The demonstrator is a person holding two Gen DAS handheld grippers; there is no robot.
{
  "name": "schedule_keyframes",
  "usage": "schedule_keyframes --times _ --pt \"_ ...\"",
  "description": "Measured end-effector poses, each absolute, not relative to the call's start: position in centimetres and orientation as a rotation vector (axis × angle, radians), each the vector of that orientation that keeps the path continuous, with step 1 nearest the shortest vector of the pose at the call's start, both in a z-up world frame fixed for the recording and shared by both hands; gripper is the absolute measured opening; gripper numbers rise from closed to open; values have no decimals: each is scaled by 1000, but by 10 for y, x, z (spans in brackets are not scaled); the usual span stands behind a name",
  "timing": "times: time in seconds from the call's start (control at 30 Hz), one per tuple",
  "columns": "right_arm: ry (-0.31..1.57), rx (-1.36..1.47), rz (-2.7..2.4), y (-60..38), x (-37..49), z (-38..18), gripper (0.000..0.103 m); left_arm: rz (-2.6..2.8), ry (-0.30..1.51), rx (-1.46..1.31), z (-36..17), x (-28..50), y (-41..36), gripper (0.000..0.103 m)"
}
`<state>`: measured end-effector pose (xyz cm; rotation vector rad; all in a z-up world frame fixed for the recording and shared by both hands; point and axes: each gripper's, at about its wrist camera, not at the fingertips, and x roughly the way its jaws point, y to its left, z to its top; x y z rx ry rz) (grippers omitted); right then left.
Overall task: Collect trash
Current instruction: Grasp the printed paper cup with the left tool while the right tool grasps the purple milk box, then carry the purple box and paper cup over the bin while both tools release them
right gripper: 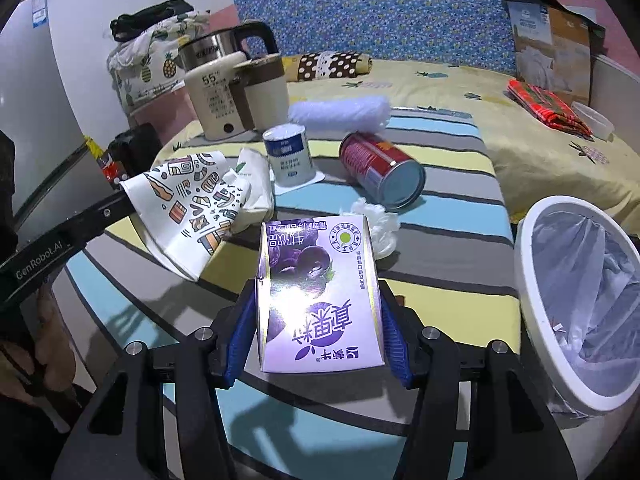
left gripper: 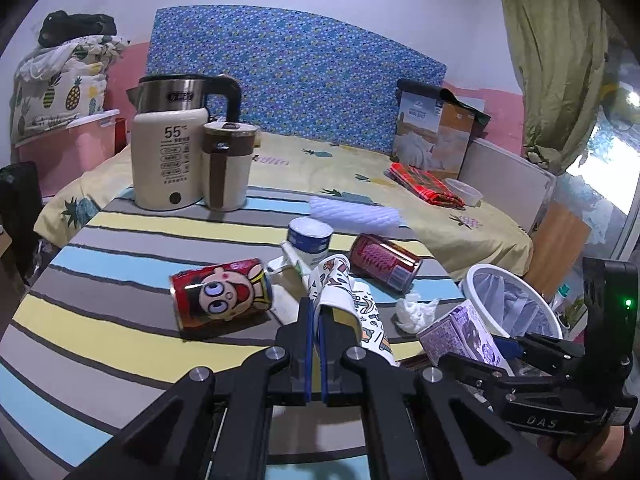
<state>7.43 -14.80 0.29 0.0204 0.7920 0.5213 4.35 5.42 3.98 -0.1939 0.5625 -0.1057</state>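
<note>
Carry-to-bin step. Right claw (right gripper: 320, 316) clamped on purple milk carton (right gripper: 320, 292), above worktop (right gripper: 440, 280), just left of white bin (right gripper: 532, 248). Left claw (left gripper: 316, 320) pinches patterned paper cup (left gripper: 340, 300), farther left of bin. Next: swing carton over bin rim, release.

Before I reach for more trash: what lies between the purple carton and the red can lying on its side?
A crumpled white tissue lies on the striped cloth between the purple carton, held in the right gripper, and the red can; the right wrist view shows it.
</note>
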Motion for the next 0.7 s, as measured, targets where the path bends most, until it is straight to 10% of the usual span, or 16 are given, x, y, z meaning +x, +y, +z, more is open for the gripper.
schedule_keyframes --times 0.7 --pt "742 81 393 -203 79 13 57 -246 571 -165 50 71 -26 2"
